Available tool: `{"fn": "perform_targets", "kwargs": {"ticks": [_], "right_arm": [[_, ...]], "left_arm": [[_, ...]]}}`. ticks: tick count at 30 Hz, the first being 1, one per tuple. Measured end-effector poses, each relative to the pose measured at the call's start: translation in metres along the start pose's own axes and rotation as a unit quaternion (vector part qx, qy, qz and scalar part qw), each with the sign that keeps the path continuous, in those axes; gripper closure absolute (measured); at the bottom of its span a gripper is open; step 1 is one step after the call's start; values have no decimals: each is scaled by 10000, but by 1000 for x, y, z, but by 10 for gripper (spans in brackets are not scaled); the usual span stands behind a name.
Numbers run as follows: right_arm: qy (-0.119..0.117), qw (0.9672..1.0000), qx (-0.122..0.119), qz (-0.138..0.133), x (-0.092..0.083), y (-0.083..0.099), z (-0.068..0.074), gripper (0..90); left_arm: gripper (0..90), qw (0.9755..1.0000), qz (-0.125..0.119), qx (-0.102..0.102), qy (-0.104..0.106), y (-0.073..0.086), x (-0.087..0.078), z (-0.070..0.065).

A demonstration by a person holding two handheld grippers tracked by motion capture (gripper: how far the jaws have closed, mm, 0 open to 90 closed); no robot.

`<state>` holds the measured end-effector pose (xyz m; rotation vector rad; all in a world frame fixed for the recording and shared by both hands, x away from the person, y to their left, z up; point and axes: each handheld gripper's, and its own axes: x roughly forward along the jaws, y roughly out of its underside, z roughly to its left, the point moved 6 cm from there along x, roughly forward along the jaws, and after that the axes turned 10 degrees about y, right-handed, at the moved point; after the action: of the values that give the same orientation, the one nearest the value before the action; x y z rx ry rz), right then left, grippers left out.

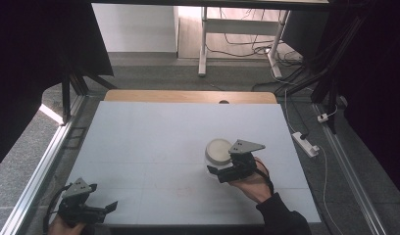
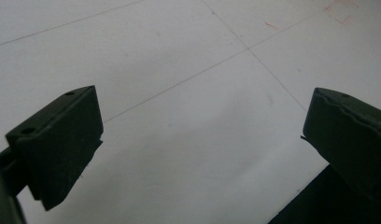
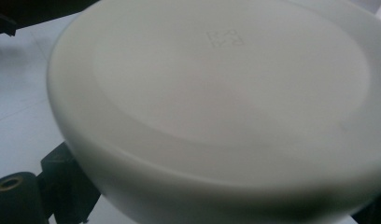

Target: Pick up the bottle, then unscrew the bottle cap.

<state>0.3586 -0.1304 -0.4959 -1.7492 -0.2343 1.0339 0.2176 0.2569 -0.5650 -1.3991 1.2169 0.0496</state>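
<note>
Reaching in from the near right, the right gripper [image 1: 226, 169] is clamping the white bowl [image 1: 218, 150] at table [image 1: 154, 142] centre-right, forearm angling left. Left gripper [image 1: 106, 208] is idling at the near-left edge, jaws spread.

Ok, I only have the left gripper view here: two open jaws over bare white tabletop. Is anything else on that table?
Observer: Yes, a white bowl sits right of the middle of the table.
Operator: Is the other hand near it?
Observer: The right gripper is at the bowl's near side, with a jaw on either side of it. I cannot tell if they press.
Operator: Which way up is the bowl?
Observer: It looks upside down. The right gripper view shows a flat round face with a small embossed mark.
</note>
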Motion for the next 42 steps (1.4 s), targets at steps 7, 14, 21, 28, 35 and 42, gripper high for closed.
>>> {"fn": "perform_targets", "kwargs": {"ticks": [7,14,21,28,35,42], "right_arm": [[-145,9998,-142,47,14,-7,12,64],[-244,9993,-275,56,23,-13,23,64],[-388,9986,-361,80,32,-17,36,64],[-541,9977,-402,99,38,-19,50,64],[-596,9971,-462,116,40,-17,56,64],[-575,9973,-456,80,38,-17,54,64]], "left_arm": [[0,10000,-4,-10,6,0,0,0],[0,10000,-6,-20,6,0,0,0],[0,10000,-2,-12,14,0,0,0],[0,10000,17,-5,39,0,0,0],[0,10000,17,15,43,0,0,-1],[0,10000,-6,34,38,-1,0,-1]]}}
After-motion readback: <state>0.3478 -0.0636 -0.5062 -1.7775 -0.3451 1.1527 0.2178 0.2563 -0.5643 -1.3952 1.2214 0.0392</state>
